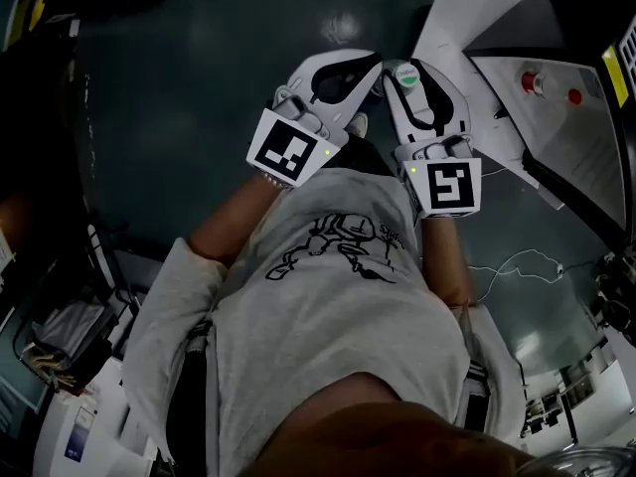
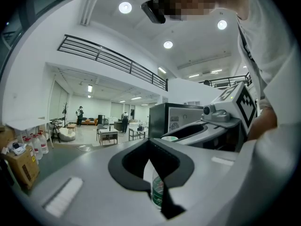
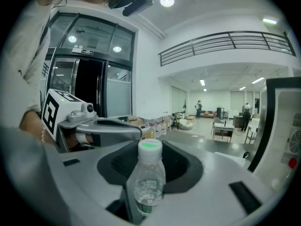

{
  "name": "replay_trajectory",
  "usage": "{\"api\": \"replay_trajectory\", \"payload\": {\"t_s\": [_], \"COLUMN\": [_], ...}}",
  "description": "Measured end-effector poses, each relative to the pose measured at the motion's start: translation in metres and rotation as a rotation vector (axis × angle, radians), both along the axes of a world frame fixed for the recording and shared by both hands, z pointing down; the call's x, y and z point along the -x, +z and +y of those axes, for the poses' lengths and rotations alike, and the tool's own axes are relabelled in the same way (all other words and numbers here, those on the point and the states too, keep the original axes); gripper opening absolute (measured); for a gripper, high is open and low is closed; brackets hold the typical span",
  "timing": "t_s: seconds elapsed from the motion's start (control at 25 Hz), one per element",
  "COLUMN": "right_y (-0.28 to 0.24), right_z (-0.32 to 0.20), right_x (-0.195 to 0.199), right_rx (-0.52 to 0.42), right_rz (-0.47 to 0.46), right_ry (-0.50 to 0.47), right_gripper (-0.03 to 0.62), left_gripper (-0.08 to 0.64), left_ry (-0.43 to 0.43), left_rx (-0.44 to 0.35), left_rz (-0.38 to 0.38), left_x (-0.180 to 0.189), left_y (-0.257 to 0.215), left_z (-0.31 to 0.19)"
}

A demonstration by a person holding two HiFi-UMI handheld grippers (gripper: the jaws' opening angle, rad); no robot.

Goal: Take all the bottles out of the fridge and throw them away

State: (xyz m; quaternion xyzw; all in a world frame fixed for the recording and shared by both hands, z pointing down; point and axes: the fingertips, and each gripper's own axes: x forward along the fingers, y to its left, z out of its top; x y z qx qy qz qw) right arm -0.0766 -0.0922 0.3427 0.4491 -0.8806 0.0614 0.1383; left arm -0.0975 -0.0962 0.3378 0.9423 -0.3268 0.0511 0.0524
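Bottles are riding one in each hand-held gripper, in open air above a dark floor (image 1: 199, 97); the person is holding both tools close together in front of a grey shirt (image 1: 338, 296), tips near each other and pointing away from the body.

Right hand-held gripper (image 3: 150, 147) is pinching the right bottle (image 3: 148, 182) low on its body; jaws are standing wide around it; the bottle is standing upright, clear, with a green label band near the bottom and a white cap with a green top; the head view is showing that cap at the tool's far end.

Left hand-held gripper (image 2: 151, 147) is gripping the left bottle (image 2: 157, 192); jaws are sitting nearly together; only a narrow strip of clear plastic and green label is showing through the gap, low in the left gripper view; cap and base are hiding below the jaws.

Each gripper view is catching the other tool alongside; a dark cabinet (image 2: 171, 119) with a pale front panel is standing beyond them; an open hall with tables is stretching out in the distance.
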Motion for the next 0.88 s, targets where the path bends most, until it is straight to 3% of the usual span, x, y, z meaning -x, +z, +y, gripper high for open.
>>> {"api": "replay_trajectory", "payload": {"t_s": [0.56, 0.88], "right_y": [0.092, 0.160], "right_z": [0.028, 0.042], "right_x": [0.025, 0.037], "right_rx": [0.077, 0.066], "right_rz": [0.010, 0.034], "right_ry": [-0.008, -0.035], "right_gripper": [0.156, 0.156], "left_gripper": [0.009, 0.009], "left_ry": [-0.016, -0.028], "left_rx": [0.116, 0.170], "left_rz": [-0.058, -0.095], "left_x": [0.022, 0.039], "left_y": [0.092, 0.163], "left_z": [0.021, 0.030]}}
